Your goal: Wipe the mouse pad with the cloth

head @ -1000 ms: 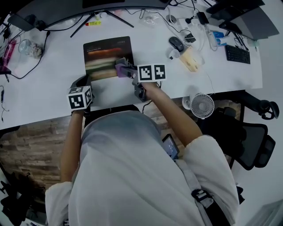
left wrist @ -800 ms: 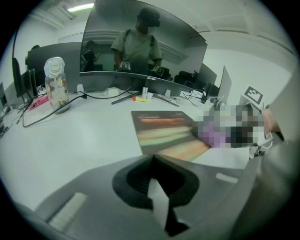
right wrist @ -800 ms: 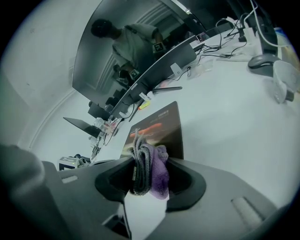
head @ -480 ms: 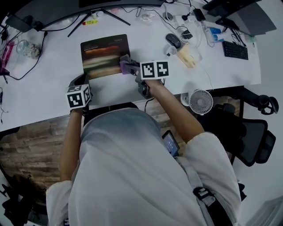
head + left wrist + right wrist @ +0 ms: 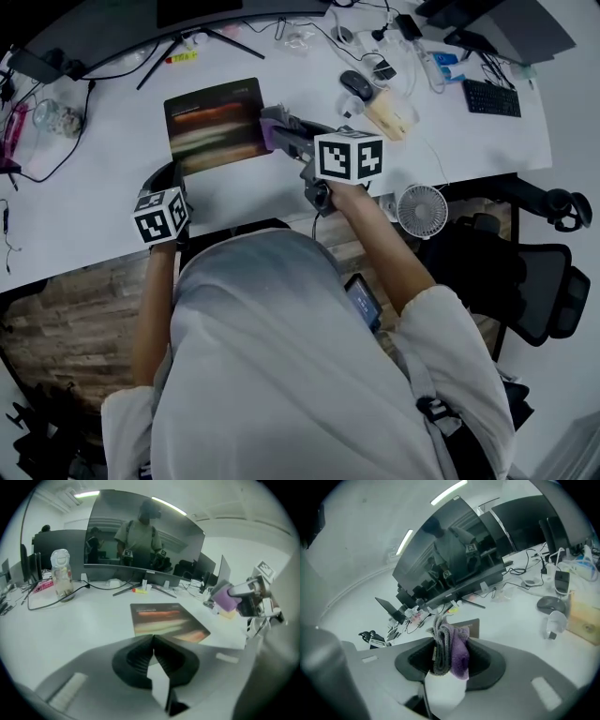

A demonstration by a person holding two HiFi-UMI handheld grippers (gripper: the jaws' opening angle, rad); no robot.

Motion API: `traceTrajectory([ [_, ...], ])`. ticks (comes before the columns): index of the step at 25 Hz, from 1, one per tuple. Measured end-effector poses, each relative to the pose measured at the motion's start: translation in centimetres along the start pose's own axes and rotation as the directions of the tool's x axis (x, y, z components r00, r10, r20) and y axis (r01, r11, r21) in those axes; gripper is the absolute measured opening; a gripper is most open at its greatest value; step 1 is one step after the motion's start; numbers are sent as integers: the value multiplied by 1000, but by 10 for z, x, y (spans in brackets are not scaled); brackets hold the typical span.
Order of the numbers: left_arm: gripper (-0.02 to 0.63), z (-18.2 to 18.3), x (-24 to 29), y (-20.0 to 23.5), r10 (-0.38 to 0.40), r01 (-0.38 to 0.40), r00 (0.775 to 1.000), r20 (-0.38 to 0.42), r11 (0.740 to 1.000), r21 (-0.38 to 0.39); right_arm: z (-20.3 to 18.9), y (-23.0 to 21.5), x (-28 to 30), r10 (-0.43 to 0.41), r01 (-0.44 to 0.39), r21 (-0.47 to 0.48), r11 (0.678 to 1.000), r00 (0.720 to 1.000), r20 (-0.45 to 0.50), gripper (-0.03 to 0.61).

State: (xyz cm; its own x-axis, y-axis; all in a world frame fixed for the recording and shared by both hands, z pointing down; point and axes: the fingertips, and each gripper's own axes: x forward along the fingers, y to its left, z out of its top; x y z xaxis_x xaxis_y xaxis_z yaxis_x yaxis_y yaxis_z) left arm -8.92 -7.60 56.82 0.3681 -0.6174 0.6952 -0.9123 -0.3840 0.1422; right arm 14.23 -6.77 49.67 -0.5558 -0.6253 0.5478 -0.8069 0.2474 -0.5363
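The dark mouse pad with orange and pale streaks lies flat on the white desk. My right gripper is shut on a folded purple and grey cloth, held just past the pad's right edge and apparently lifted above the desk. In the right gripper view the cloth sticks up between the jaws, hiding most of the pad. My left gripper sits near the desk's front edge, below the pad's left corner. Its jaws meet with nothing between them, and the pad lies ahead of them.
A large monitor's stand rises behind the pad. A glass jar and cables sit at the left. To the right are a mouse, a wooden box, a keyboard and a small fan off the desk's edge.
My right gripper with the cloth has moved right, from over the pad's lower right part to just past its right edge, and seems raised. The left gripper has hardly moved.
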Motion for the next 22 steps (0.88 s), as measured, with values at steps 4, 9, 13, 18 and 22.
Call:
traceTrajectory([
  [4, 0, 25, -25, -14, -31, 35, 995, 91, 998, -50, 13, 13, -18, 13, -10, -36, 999, 998, 67, 178],
  [9, 0, 48, -58, -22, -52, 69, 984, 170, 993, -98, 19, 32, -33, 7, 5, -104, 995, 993, 118, 178],
  [13, 0, 66, -85, -38, -76, 105, 970, 232, 988, -114, 25, 38, -47, -25, 48, -146, 988, 987, 157, 178],
  [18, 0, 91, -115, -47, -100, 155, 943, 319, 976, -152, 36, 53, -62, -40, 82, -187, 979, 976, 214, 178],
  [22, 0, 107, -133, -53, -112, 207, 910, 398, 957, -203, 38, 66, -77, -45, 108, -256, 961, 969, 243, 176],
])
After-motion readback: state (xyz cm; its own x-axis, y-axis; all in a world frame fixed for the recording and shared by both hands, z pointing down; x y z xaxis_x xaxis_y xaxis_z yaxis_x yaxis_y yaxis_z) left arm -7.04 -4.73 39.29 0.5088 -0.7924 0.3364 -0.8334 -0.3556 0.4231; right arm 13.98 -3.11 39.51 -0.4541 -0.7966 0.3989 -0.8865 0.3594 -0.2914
